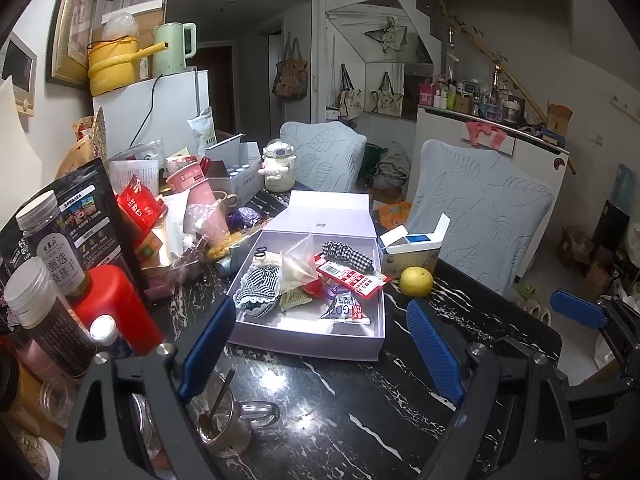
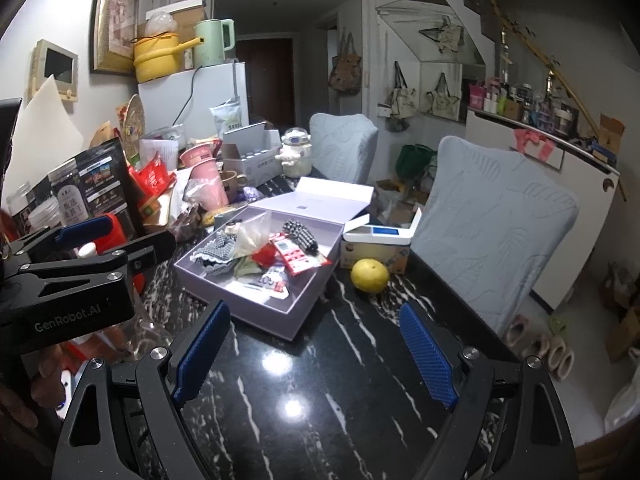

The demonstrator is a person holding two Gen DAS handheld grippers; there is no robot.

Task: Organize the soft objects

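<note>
An open lilac box (image 1: 256, 336) (image 2: 256, 312) sits on the black marble table (image 1: 360, 408) (image 2: 320, 380). It holds two black-and-white checked scrunchies (image 1: 258, 290) (image 1: 348, 256), a clear plastic pouch (image 1: 298, 266), red snack packets (image 1: 352, 278) and small hair ties (image 1: 261, 252). In the right wrist view the scrunchies (image 2: 218, 250) (image 2: 300, 234) show too. My left gripper (image 1: 320, 344) is open and empty just in front of the box. My right gripper (image 2: 316, 356) is open and empty, further back over bare table. The left gripper's fingers (image 2: 84, 228) show at the left of the right wrist view.
A yellow citrus fruit (image 1: 417, 281) (image 2: 370, 275) and a small white carton (image 1: 412, 250) lie right of the box. Jars, a red bottle (image 1: 116, 308), bags and cups crowd the left side. A glass mug with a spoon (image 1: 228, 420) stands under my left gripper. Two covered chairs (image 1: 480, 216) stand behind.
</note>
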